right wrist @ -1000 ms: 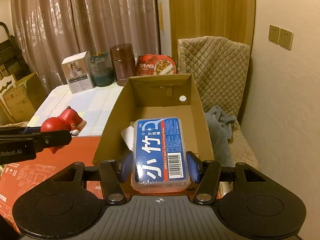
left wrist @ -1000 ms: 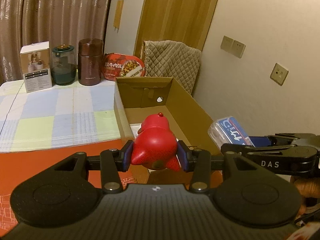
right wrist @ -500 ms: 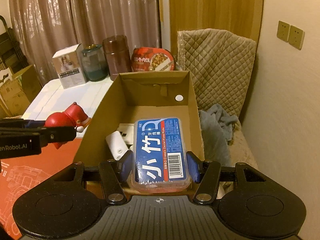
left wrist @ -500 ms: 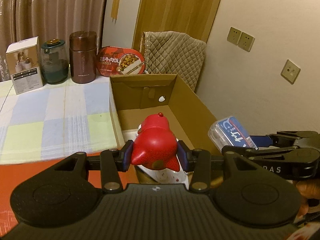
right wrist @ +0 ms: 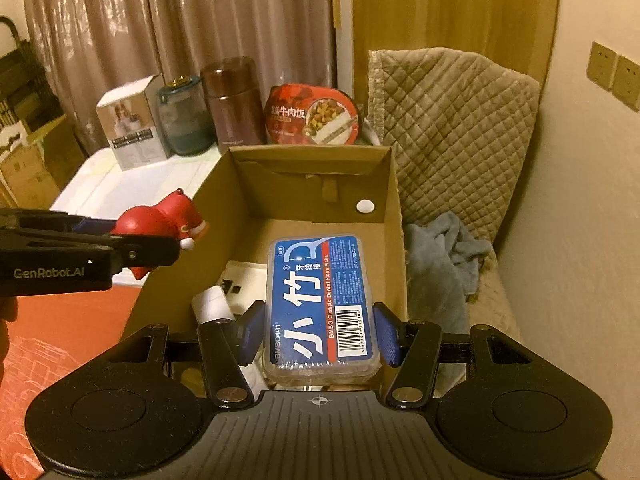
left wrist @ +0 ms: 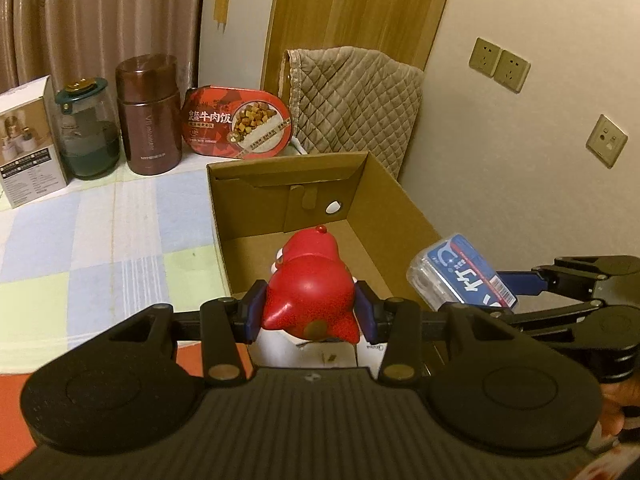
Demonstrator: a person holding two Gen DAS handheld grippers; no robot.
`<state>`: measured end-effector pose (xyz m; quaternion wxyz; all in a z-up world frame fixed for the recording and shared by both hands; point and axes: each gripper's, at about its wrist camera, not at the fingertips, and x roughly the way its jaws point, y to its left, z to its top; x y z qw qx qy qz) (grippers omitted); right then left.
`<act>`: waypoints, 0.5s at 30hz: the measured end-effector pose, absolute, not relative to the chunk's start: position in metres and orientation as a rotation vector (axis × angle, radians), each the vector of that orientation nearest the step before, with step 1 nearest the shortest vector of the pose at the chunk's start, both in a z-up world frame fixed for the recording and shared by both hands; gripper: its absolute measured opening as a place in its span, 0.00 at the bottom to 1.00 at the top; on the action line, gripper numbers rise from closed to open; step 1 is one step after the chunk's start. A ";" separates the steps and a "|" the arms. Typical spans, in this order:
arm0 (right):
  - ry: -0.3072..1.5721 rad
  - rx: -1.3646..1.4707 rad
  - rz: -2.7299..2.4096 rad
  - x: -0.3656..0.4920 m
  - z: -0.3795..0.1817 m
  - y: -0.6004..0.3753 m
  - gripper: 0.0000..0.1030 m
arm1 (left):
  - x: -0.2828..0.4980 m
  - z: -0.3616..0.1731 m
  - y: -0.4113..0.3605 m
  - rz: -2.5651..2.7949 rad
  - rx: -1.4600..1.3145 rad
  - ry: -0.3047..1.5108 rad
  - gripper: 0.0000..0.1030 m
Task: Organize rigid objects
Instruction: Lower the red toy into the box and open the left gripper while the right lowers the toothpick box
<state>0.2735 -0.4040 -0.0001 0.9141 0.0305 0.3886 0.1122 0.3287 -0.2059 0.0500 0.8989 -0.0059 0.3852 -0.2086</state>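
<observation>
**A:** where's everything sitting on your feed?

**B:** My left gripper [left wrist: 310,312] is pinching the glossy red round-bodied toy figurine [left wrist: 310,292] between its blue pads, held over the near left part of the open brown cardboard box [left wrist: 396,200]. My right gripper [right wrist: 318,334] is clamped on the clear plastic case of floss picks with the blue label [right wrist: 320,300], over the near right part of that box.

**A:** any room inside?

**B:** Far half of the box floor is bare cardboard. Near end has a white cylinder [right wrist: 212,304] and a flat white pack [right wrist: 244,280]. Box's left wall runs along the checked tablecloth [left wrist: 100,232]; past the right wall there's a grey cloth [right wrist: 440,260] bunched on the quilted beige cover [right wrist: 452,120], close to the wall
</observation>
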 end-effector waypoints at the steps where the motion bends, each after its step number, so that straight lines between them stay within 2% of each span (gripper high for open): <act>1: 0.803 0.060 0.236 0.278 0.000 -0.403 0.52 | 0.332 0.049 -0.207 -0.434 -0.011 0.799 0.39; 15: 0.857 -0.033 0.269 0.328 -0.022 -0.395 0.52 | 0.384 0.022 -0.219 -0.437 0.039 0.857 0.40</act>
